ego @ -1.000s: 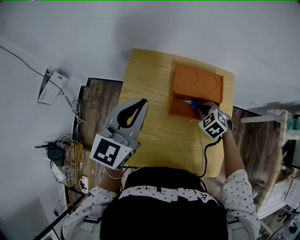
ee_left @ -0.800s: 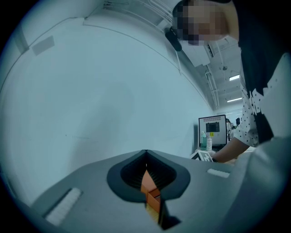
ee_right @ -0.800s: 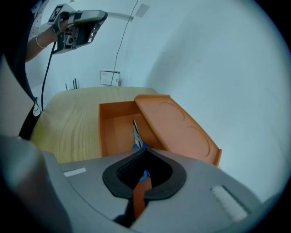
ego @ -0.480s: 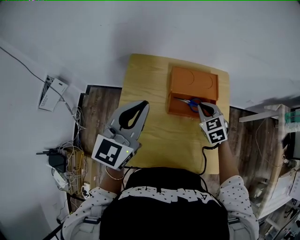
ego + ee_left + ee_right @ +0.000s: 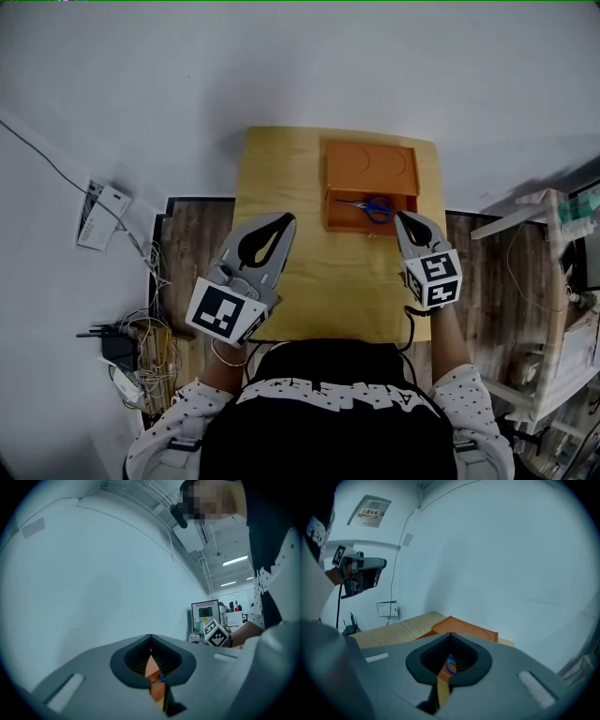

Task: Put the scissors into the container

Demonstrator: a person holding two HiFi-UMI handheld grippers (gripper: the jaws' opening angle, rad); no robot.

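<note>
While the scissors (image 5: pixel 368 206) lie flat in the open trough of the orange container (image 5: pixel 370 166), at upper centre of the head view, the right gripper (image 5: pixel 404 218) sits just below and to the right of them, near the container's lower right corner and apart from the scissors. Its jaws meet at the tips and hold nothing. In the right gripper view, the blue handle loops show through the teardrop-shaped gap behind the closed tips. The scissors have thin metal blades pointing toward the frame's left and rounded blue handles on the right. The container is a smooth rectangular box, its upper panel marked with curved moulded lines. It rests on a pale wooden table (image 5: pixel 281 178) with visible grain. The left gripper (image 5: pixel 287 219), grey and smooth, hovers over the table's left part, well apart from the scissors, jaws likewise closed and empty.
</note>
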